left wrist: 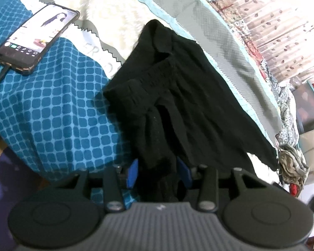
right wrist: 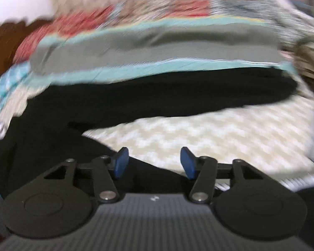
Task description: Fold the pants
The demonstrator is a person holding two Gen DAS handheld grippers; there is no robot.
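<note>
Blue fingers [left wrist: 133, 174] of the left gripper [left wrist: 159, 172] are clamped on a bunched fold of black pants [left wrist: 178, 108], the cloth filling the gap between them. From that grip the pants run forward and away from the fingertips, spreading wider as they go, with the ribbed waistband lying ahead and slightly left of the fingers. One edge of the pants stretches off to the right of the grip. Beneath and to the left of the fingers is a blue blanket [left wrist: 52, 113] with a pattern of rounded squares. Farther ahead on the left, a phone [left wrist: 37, 35] with a lit screen lies on the blanket, a cable at its near end. Ahead of the pants is a cream bedcover [left wrist: 106, 6] with a grey and teal border.

On the right gripper [right wrist: 155, 162], the blue fingers [right wrist: 121, 161] stand apart with nothing between them. This view is blurred. Black pants [right wrist: 157, 96] lie just under the left finger and sweep ahead as a long dark band, from left to far right. Between the fingers and that band is the cream bedcover [right wrist: 198, 133]. Beyond the pants runs the grey and teal border [right wrist: 157, 48].
</note>
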